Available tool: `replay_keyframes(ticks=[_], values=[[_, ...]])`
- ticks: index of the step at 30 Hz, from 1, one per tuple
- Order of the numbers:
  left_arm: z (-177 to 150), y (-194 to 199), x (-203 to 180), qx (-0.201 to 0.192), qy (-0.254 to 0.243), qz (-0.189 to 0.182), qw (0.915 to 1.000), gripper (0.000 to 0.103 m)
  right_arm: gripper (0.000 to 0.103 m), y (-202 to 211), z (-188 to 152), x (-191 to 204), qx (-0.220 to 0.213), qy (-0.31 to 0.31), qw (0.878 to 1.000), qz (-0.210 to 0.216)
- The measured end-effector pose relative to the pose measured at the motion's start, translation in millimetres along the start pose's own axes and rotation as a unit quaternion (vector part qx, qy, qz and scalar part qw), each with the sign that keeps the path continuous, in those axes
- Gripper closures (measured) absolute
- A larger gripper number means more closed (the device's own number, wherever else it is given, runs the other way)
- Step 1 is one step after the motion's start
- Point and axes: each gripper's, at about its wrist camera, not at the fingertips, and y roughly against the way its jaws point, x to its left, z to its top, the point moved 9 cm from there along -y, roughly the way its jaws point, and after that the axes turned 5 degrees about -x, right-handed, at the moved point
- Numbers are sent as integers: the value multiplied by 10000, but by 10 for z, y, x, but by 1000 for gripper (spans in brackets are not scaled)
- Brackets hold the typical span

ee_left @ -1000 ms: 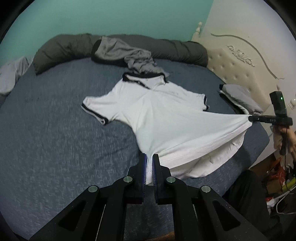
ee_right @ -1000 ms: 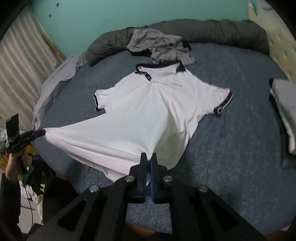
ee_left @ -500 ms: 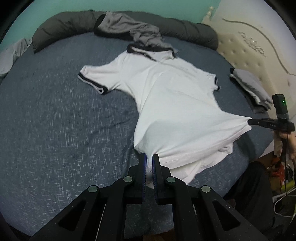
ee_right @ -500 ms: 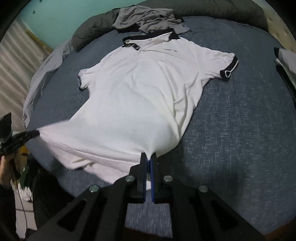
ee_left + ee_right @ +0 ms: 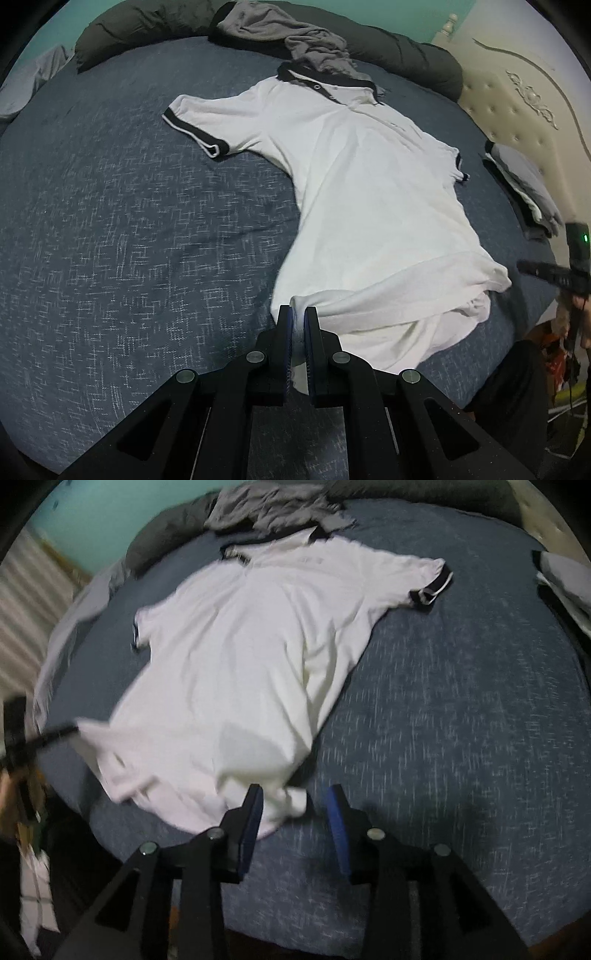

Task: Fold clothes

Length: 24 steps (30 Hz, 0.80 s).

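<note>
In the left wrist view, the left gripper (image 5: 298, 314) is clamped on a hem corner of the white shirt (image 5: 362, 177), which lies face up across the blue bed (image 5: 129, 221) with its dark collar toward a grey garment (image 5: 288, 33) and a dark bolster (image 5: 406, 51); a folded stack (image 5: 524, 184) sits at the bed's right edge, and the right gripper (image 5: 524, 267) shows blurred just beside the other hem corner. In the right wrist view, the right gripper (image 5: 295, 808) stands wide apart with the bunched hem corner of the shirt (image 5: 251, 638) lying loose between its fingers, and the left gripper (image 5: 70, 731), blurred at the left edge, pinches the far hem corner.
</note>
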Motion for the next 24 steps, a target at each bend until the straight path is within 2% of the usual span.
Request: replay_keyframes(ticks=[4,10,16,23,24], values=[[4,7,53,-20,67,21,10000,96,67,-212,-210,102,352,420,9985,-46],[-7,31,67,-35,42,20,10000,96,67,-366,-273,158,473,792,9955,-196],[-7,58,61,-58,18,19,10000,96,67,-452,-255,89,386,850,9950,-351],[25,97,14,-94,-38,15,9999,96,67,-502,-181,180,198,1073,9938,-219],[30,105,7,-102,-44,14,9999,96,72,-506,-180,199,197,1102,9935,-187]])
